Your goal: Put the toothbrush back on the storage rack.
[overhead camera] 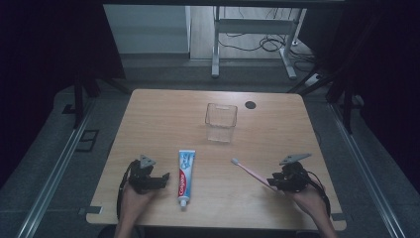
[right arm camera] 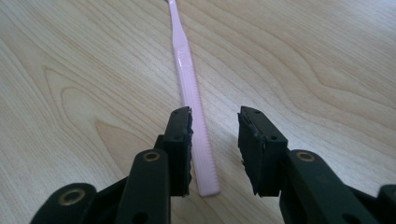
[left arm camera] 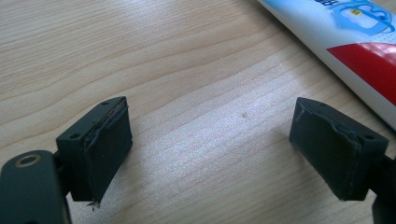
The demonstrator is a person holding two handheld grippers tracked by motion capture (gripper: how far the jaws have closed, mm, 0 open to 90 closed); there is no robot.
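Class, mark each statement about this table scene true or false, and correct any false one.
1. The toothbrush stands in the cup. False: it lies flat on the table, its handle end between the right gripper's jaws.
2. The right gripper's jaws are apart. True.
3. The toothpaste lies between the two grippers. True.
4. The left gripper clamps the toothpaste. False: its jaws are open over bare wood, the tube beside them.
5. The cup is see-through. True.
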